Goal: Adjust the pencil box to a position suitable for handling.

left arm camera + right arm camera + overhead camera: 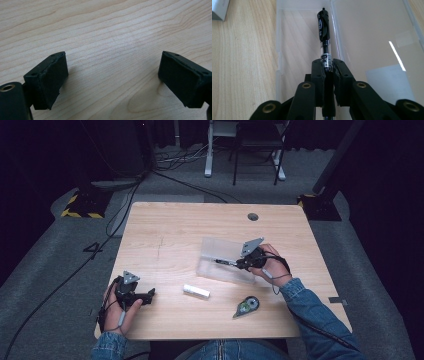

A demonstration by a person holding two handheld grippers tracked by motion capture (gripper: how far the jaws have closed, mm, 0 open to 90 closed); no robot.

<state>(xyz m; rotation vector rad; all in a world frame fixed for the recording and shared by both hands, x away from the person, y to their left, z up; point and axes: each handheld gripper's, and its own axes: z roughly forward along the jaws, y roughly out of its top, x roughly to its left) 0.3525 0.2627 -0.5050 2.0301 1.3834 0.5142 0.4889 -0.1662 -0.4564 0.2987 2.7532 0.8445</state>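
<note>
Right fingers [329, 75] clamped on the clear barrel of a black pen [323, 27], its capped end pointing ahead into an open clear case [372, 45]. In the high view the right gripper [239, 263] hangs over the case [220, 251], which lies right of the worktop's centre, lid hinged open toward the far edge. Left fingers [47, 80] spread wide with nothing between them, low over bare wood; the left gripper [145, 297] sits near the front left corner.

The step appears to be laying the pen in the case. Judged best done by keeping the barrel parallel to the long walls, lowering until it rests on the floor, then opening.

A white tube [196, 291] and a tape dispenser [247, 306] lie between the case and the front edge; the far half of the worktop [200, 220] offers open room.
</note>
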